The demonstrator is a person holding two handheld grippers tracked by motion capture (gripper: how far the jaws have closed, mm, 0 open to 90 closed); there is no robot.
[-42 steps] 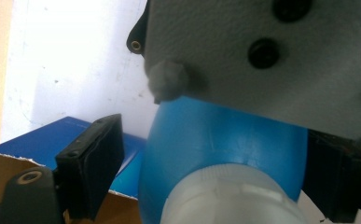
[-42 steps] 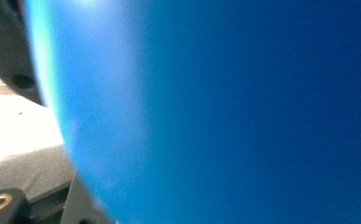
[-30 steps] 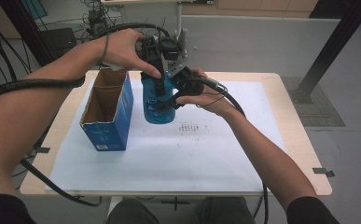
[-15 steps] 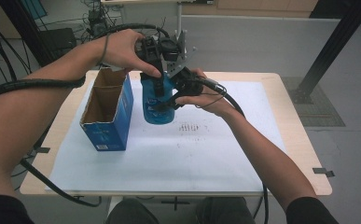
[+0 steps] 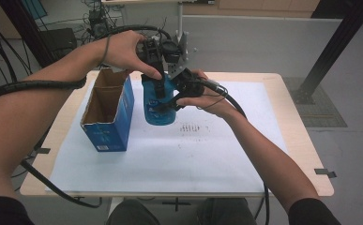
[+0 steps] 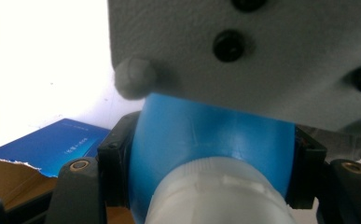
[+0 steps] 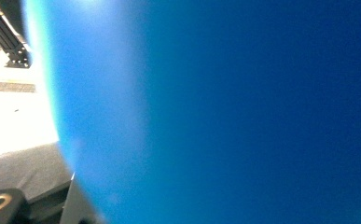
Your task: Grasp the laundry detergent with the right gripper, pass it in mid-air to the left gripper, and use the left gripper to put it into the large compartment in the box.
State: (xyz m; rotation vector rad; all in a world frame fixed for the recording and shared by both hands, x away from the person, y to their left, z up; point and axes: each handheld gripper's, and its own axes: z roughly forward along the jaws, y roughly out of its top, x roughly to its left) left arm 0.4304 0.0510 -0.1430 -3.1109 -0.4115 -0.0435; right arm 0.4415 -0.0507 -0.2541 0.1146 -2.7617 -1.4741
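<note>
Two grippers clamp one blue bottle (image 5: 158, 105) beside one box (image 5: 109, 115).

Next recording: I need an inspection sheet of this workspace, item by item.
Surface: wooden table under a white sheet with small dark marks.
Job's things: blue bottle upright on the sheet; open blue box beside it.
Clutter: nothing seen.
Grippers: left gripper clamped on the bottle's top from above, its jaws just closed in; right gripper shut on the bottle's side.
Cables: one black cable along the left forearm, another along the right.
Surroundings: grey floor, black frame post, equipment behind the table.
</note>
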